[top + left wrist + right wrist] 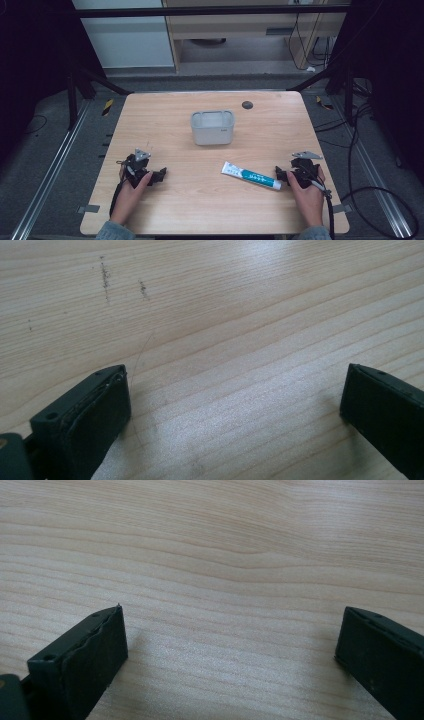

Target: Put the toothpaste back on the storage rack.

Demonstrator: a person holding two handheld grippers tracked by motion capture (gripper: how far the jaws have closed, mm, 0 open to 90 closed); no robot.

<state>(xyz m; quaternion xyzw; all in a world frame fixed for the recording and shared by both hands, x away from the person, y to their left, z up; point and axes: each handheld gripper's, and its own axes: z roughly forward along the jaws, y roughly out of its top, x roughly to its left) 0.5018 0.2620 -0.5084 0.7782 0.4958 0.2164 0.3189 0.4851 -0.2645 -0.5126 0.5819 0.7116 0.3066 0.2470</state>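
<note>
Beside right gripper (281,175): white-teal toothpaste tube (251,175) (flat)

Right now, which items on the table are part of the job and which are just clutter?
In play:
toothpaste tube, by the right claw
grey bin, mid-table, probably the target
left claw, open over bare wood

Lying about:
dark round spot at the far edge
floor cables
</note>
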